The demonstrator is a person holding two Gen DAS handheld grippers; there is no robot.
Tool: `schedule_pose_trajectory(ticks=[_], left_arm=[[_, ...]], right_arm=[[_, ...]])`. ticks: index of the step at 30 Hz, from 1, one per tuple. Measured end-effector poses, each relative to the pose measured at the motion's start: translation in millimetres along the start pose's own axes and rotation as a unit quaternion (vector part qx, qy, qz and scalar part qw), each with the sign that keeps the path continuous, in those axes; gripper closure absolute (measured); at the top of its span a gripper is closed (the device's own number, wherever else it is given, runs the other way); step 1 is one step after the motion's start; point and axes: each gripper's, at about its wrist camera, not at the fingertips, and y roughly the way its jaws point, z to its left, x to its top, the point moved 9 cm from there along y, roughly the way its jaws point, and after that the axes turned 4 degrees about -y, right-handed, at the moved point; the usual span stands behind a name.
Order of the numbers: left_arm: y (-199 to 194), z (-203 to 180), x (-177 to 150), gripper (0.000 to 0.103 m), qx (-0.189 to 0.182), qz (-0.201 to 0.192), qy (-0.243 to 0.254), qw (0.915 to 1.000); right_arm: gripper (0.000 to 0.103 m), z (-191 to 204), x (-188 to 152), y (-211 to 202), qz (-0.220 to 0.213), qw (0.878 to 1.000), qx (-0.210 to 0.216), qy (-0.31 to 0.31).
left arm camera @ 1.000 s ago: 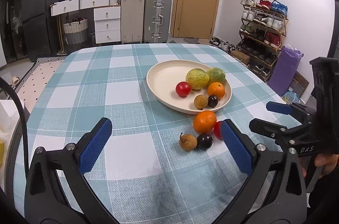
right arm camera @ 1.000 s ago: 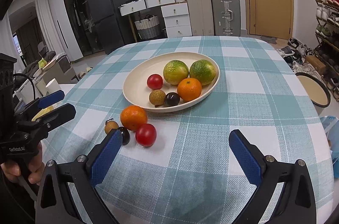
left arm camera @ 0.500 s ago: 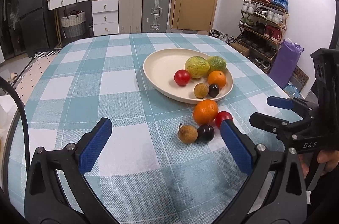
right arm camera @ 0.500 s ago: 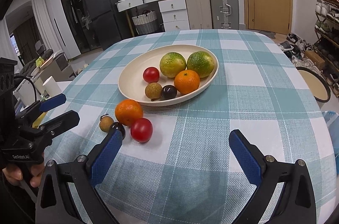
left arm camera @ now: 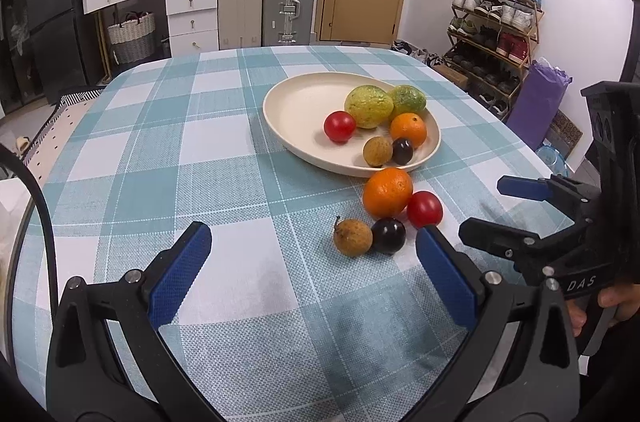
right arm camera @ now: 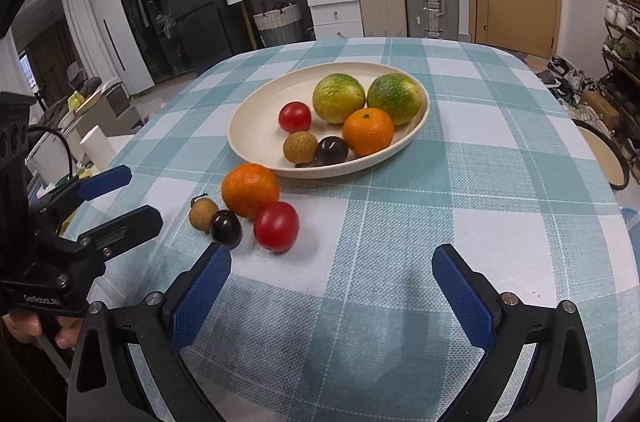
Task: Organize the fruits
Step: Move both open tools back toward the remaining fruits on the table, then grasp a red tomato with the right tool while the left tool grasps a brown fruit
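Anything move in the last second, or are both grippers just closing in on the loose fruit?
Only the grippers moved. The left gripper and right gripper both edged forward and lower toward the four loose fruits: orange, tomato, dark plum and brown longan. Both stayed open and took hold of nothing. The loose fruits and the six in the plate kept their places.

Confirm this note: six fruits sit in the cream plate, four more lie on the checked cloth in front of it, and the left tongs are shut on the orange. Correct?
Not quite. The left tongs are open and hold nothing; the loose orange lies on the cloth, as the left wrist view shows. The rest stands: six fruits in the cream plate, four on the checked cloth.
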Motion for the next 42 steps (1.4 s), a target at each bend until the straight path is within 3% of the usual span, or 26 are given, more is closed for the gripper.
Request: schedule_pose_trajectory(ticks=[7,11,23,31,37,40,42], left_arm=[[7.1,-1.0,-6.1,0.001,0.009,0.016,0.014,0.9997],[9.3,2.2,-6.9,0.001,0.010,0.021,0.007,0.9997],[14.0,6.3,-9.0,0.001,0.006,0.032,0.000,0.9995],[16.7,5.6,-9.2,0.001,0.000,0.037,0.002,0.9993],[17.9,3.4,-9.3,0.002,-0.004,0.038,0.006,0.9992],[20.4,2.6,-7.3,0.012,-0.001,0.040,0.014,0.9991],[23.1,2.7,-7.2,0.024,0.000,0.047,0.018,0.9987]], right_arm=[[0.002,9.2,-2.0,6.1,0.011,1.000,0.014,-0.009],[0.020,10.9,2.8,12.6,0.023,1.000,0.018,-0.010],[0.042,21.3,8.4,32.0,0.050,0.998,0.031,-0.021],[0.072,32.4,11.3,35.3,0.051,0.997,0.037,-0.038],[0.074,30.1,9.9,15.4,0.028,0.998,0.038,-0.037],[0.074,25.0,7.6,-1.3,0.008,0.999,0.039,-0.029],[0.074,20.9,5.3,-9.0,0.000,0.999,0.039,-0.023]])
